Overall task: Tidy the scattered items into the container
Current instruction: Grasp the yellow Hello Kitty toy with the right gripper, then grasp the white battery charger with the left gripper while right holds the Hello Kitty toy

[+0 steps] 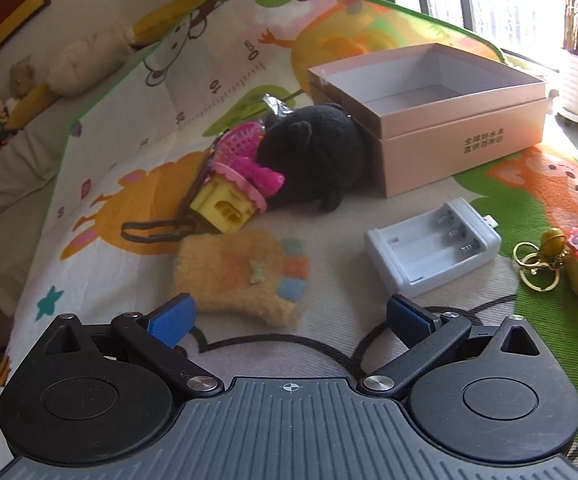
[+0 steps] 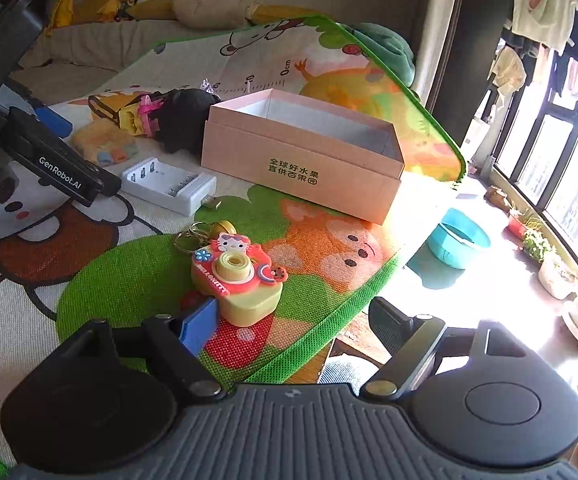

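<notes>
Toys like the fuzzy yellow pouch (image 1: 245,274) and camera keychain (image 2: 237,280) are still scattered on the mat beside the empty pink box (image 1: 465,148), so pickup's only being lined up: left gripper (image 1: 289,316) and right gripper (image 2: 289,324) are both spread wide, nothing grabbed, needing closing on one each.

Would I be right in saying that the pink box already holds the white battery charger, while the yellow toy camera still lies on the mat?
Not quite: the pink box is empty. The white battery charger lies on the mat beside it, as the right wrist view shows. The yellow toy camera does still lie on the mat.
</notes>
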{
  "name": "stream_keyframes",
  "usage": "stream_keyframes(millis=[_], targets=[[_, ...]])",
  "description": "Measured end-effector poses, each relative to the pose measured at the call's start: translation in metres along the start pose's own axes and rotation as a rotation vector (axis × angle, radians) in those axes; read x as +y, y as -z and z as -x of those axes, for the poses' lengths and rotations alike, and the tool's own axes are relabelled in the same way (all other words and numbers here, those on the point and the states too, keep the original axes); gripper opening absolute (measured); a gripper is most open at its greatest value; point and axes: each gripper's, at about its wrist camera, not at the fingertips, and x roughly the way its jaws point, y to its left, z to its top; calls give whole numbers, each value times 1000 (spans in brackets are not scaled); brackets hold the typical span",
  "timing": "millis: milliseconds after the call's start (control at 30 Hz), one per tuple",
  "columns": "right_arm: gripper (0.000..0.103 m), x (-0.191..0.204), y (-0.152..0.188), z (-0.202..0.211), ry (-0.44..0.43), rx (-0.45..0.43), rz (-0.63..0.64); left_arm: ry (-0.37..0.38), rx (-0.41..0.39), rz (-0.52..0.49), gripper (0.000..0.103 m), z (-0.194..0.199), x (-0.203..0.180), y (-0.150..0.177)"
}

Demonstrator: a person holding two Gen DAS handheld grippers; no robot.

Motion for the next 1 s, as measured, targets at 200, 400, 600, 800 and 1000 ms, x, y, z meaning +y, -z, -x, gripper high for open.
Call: stream_keyframes(millis=[200, 400, 600, 800, 1000], targets=[[83, -10, -3, -11, 255, -45, 40, -29, -4, 123, 103, 3, 43, 2], [99, -25, -14, 1, -62, -60, -207, 100, -22, 178, 103, 17, 35, 3], [94, -3, -25, -22, -118, -23, -221, 213, -30, 145, 103, 21, 9, 1], [58, 7, -17, -21, -154, 35, -201, 322, -2, 160, 103, 10, -21, -14], [58, 19, -2, 1, -185, 7, -146, 321, 10, 125, 103, -15, -57, -30]])
